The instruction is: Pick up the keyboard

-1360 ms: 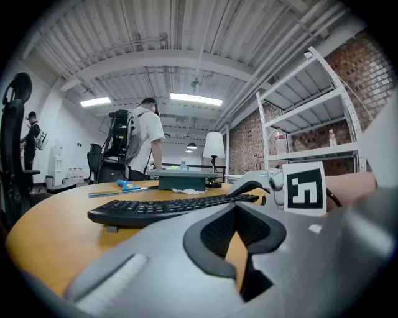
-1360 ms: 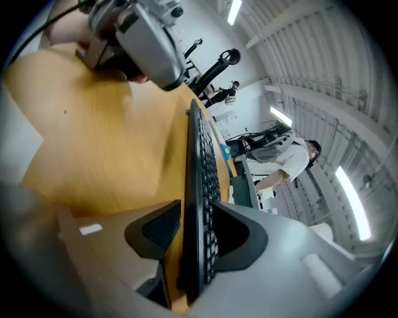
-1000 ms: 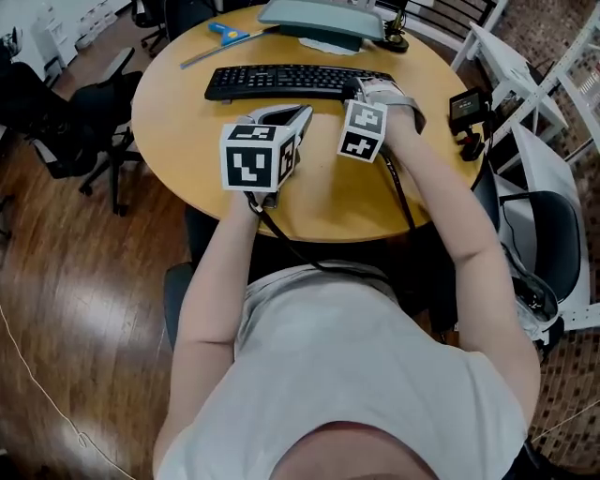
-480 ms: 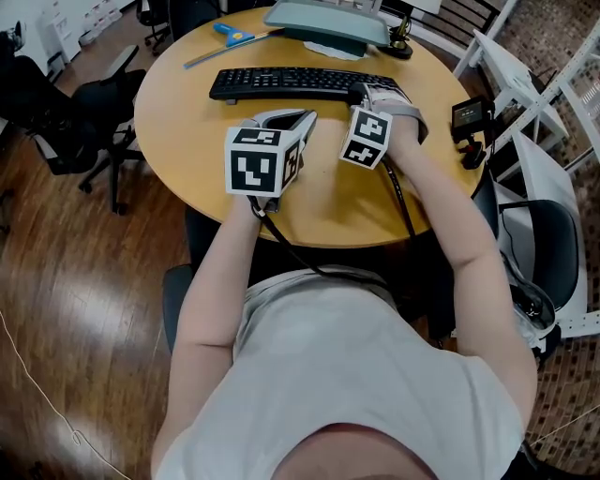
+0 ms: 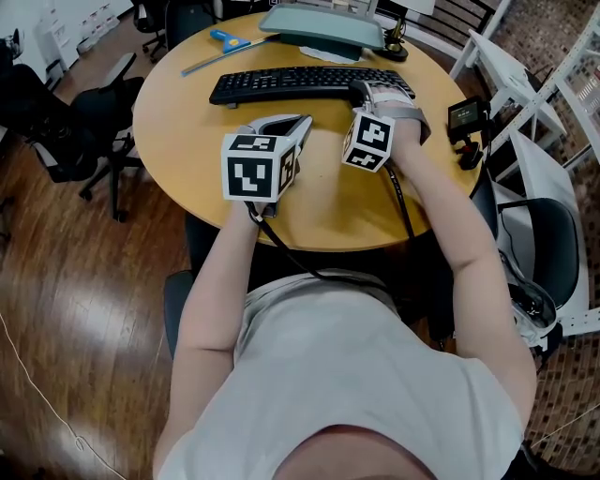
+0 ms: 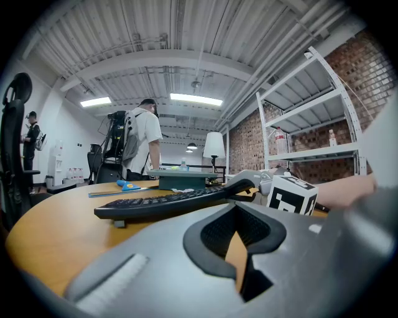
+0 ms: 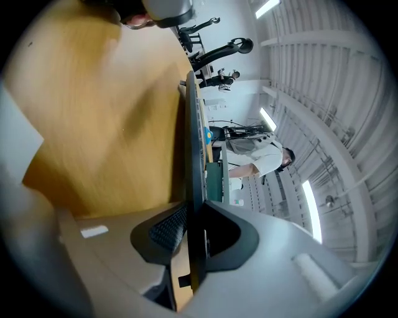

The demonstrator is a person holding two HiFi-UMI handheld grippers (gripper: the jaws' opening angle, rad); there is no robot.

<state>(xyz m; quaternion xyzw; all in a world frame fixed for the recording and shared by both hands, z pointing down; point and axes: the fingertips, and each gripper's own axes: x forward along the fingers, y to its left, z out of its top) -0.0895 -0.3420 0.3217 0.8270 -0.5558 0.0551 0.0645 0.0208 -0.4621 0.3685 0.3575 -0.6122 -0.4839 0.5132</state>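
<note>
Round table (image 5: 187, 103), wood floor (image 5: 75, 281); right gripper (image 5: 364, 91) jaws closing on keyboard (image 5: 300, 82), left gripper (image 5: 305, 119) jaws together

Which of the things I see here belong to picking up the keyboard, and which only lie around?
Part of the job: keyboard; right gripper, its jaws closing with the keyboard's right end between them; table under it.

Just lying about: left gripper, nothing between its jaws; blue tool; grey-green stand base; black office chair.

Black keyboard (image 5: 305, 82), tan table (image 5: 187, 122)
</note>
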